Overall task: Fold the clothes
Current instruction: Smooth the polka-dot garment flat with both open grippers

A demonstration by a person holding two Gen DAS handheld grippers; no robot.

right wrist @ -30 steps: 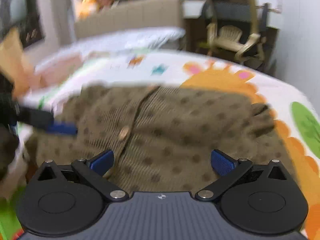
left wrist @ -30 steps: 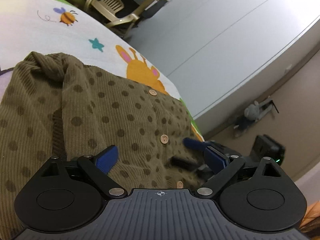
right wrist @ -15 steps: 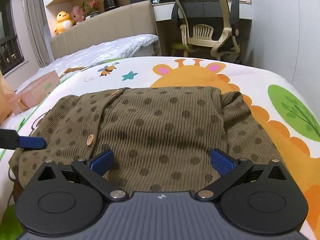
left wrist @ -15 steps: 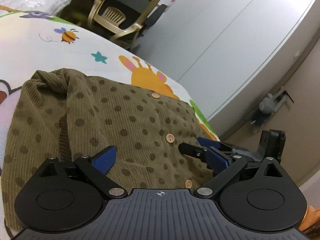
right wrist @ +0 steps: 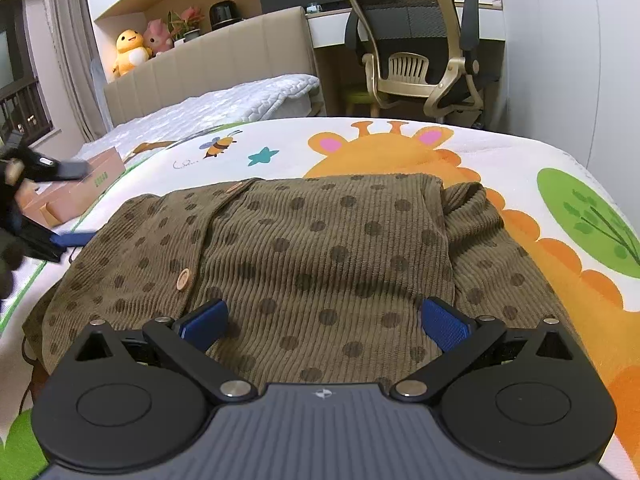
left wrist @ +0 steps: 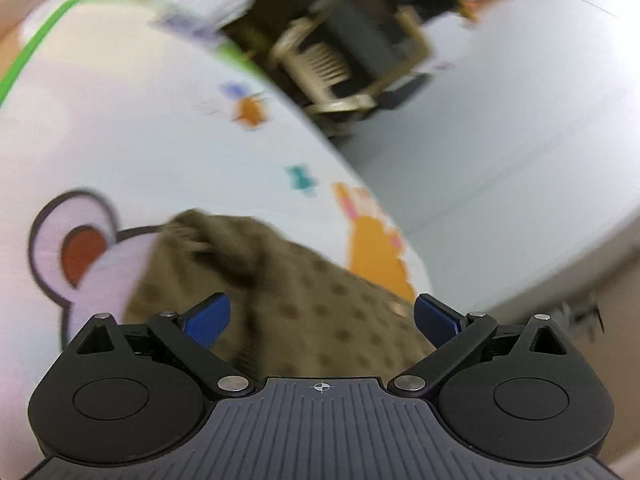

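Note:
An olive-brown dotted corduroy cardigan (right wrist: 320, 248) with wooden buttons lies folded on a bed with an animal-print sheet (right wrist: 500, 160). My right gripper (right wrist: 324, 322) is open and empty, hovering just above the cardigan's near edge. My left gripper (left wrist: 322, 318) is open and empty, above the cardigan's corner (left wrist: 304, 300); its view is blurred. The left gripper also shows at the far left of the right wrist view (right wrist: 36, 208), apart from the cloth.
A cardboard box (right wrist: 76, 188) lies on the bed at left. An office chair (right wrist: 416, 48) and desk stand beyond the bed. A white quilt (right wrist: 224, 104), headboard and plush toys (right wrist: 140, 48) are at the back. A white wardrobe (left wrist: 520, 120) stands beside the bed.
My left gripper has pulled back and swung left, away from the cardigan and the right gripper. The right gripper has steadied over the cardigan's near edge.

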